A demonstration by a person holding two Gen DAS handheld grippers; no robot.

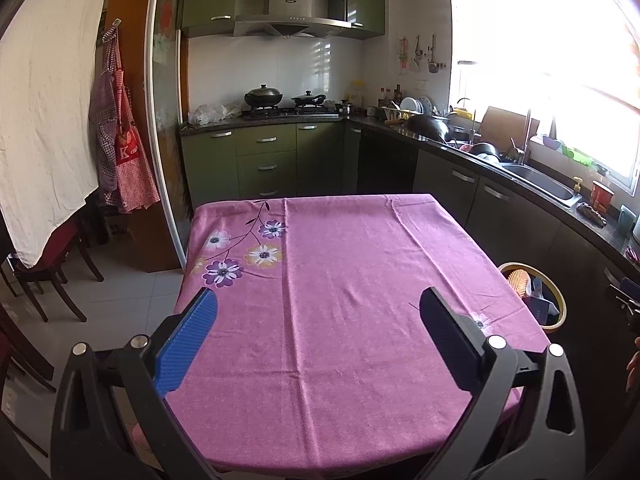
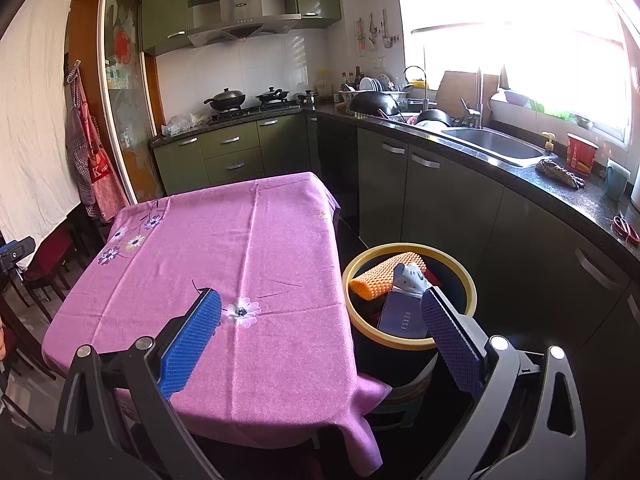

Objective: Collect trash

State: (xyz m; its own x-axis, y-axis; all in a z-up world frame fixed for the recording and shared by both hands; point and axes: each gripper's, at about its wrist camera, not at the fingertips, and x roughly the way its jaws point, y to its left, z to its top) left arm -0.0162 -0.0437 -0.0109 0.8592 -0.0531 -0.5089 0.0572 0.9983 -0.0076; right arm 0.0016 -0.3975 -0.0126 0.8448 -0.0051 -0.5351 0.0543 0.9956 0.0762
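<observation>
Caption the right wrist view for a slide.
Open right gripper above the pink tablecloth's edge, beside a yellow-rimmed bin holding collected trash.

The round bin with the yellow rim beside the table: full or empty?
Partly full: the yellow-rimmed bin holds an orange ridged mat, a purple box and white packaging.

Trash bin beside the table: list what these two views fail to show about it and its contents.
- Left wrist view: the trash bin is half hidden by the tablecloth edge; only part of its rim shows.
- Right wrist view: the bin's bottom is hidden under the orange mat, purple box and white item; its depth is unseen.
- The right gripper finger covers the bin's near right side.
- The box's lettering is too small to read reliably.
</observation>
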